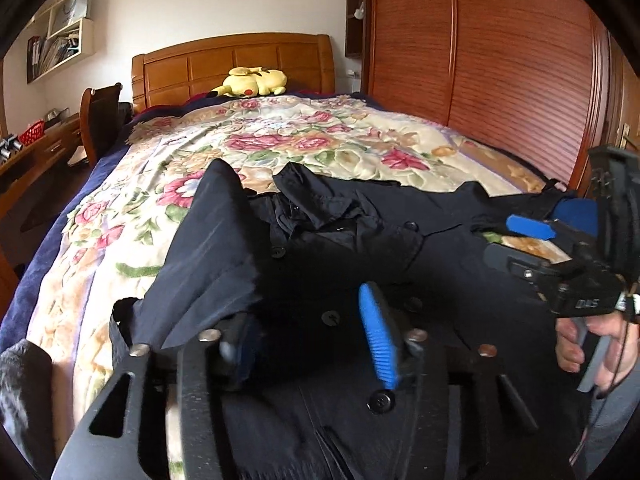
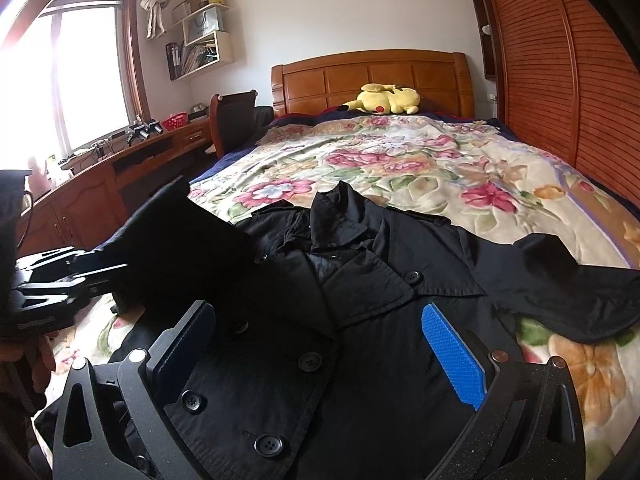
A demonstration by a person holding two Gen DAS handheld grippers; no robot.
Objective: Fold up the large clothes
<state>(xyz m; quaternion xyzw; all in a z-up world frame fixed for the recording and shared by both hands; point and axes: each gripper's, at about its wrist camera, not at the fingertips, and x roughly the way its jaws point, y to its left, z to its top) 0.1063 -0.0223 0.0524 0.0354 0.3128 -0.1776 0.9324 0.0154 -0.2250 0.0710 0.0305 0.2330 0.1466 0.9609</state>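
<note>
On the floral bedspread (image 2: 420, 168), black coat (image 2: 360, 280) lies face up, collar toward the headboard (image 2: 372, 76), buttons showing. Left sleeve (image 1: 212, 240) is folded across onto the coat's front. Left gripper (image 1: 308, 344) sits low over that sleeve's cuff end, jaws parted about halfway; dark fabric lies between them, pads not pressing it as far as I can tell. Right gripper (image 2: 320, 360) hovers over the coat's lower front, jaws wide apart, nothing gripped; buttoned front panel is directly beneath. Right sleeve (image 2: 568, 292) is spread out sideways. Yellow plush toy (image 2: 386, 100) is by the headboard, well apart.
</note>
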